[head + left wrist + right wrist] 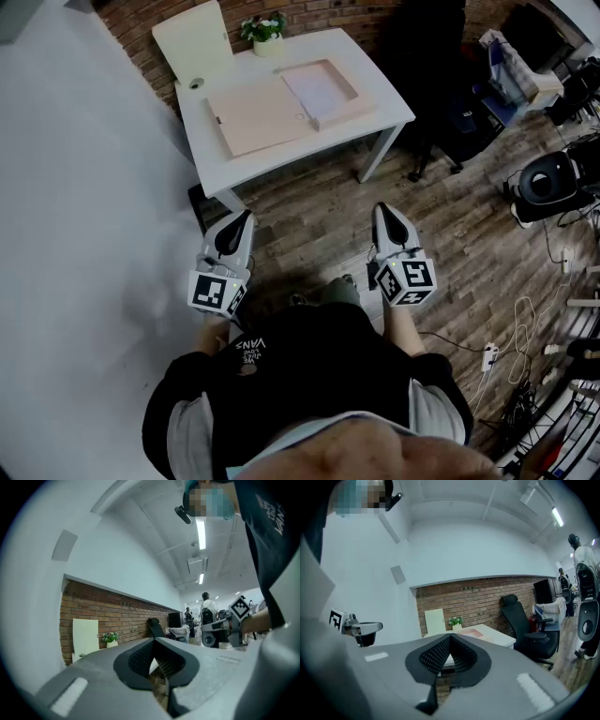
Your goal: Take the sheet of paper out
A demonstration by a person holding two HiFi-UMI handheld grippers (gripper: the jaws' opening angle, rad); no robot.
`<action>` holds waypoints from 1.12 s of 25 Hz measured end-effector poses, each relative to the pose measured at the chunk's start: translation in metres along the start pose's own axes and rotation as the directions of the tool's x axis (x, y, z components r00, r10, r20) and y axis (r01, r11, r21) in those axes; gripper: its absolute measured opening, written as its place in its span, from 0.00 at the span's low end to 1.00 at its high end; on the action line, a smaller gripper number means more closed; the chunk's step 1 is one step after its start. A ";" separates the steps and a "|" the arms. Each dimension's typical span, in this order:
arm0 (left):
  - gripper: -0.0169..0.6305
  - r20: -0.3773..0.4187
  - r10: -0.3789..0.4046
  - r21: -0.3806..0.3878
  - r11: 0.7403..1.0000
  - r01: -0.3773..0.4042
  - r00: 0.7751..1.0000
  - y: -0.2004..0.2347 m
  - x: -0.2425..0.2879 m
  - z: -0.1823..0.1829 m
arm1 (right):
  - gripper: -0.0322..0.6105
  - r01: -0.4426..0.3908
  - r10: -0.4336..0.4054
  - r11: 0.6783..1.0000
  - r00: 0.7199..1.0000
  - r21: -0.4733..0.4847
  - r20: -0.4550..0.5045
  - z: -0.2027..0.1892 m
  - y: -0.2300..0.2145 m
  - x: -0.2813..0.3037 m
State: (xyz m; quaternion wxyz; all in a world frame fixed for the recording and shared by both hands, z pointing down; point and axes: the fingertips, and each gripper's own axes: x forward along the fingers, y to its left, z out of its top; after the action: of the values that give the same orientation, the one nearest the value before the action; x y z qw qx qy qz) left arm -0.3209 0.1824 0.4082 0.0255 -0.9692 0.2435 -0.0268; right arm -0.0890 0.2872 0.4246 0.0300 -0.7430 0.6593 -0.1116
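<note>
On the white table (pixel 370 117) lies an open flat wooden box (pixel 349 111), its lid (pixel 258 117) folded out to the left. A pale sheet of paper (pixel 317 89) rests inside the box's tray. My left gripper (pixel 246 219) and right gripper (pixel 382 212) hover over the wooden floor, well short of the table, both shut and empty. In the right gripper view the table (pixel 497 636) and the box (pixel 471 632) show beyond the closed jaws. The left gripper view shows my right gripper (pixel 213 626) off to the right.
A small potted plant (pixel 265 31) and a cream board (pixel 194 39) stand at the table's far edge. A black office chair (pixel 525 627) is right of the table. A round black machine (pixel 548 183) and loose cables (pixel 525 328) lie on the floor at right. People stand far off (pixel 207 609).
</note>
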 end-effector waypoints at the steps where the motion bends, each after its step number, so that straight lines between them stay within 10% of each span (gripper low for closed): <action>1: 0.03 0.001 -0.001 -0.003 1.000 0.001 1.000 -0.001 0.000 -0.001 | 0.05 -0.005 0.005 1.000 1.000 0.006 0.005 0.001 0.001 0.000; 28: 0.03 0.021 0.008 -0.001 1.000 -0.008 1.000 0.001 0.171 0.013 | 0.05 -0.055 0.055 0.998 0.998 0.016 0.006 0.034 -0.126 0.100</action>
State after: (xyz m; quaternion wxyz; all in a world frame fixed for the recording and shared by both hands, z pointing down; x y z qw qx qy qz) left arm -0.1703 0.1017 0.4016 0.0279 -0.9685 0.2470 -0.0163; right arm 0.0509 0.2008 0.4284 0.0409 -0.7247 0.6784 -0.1138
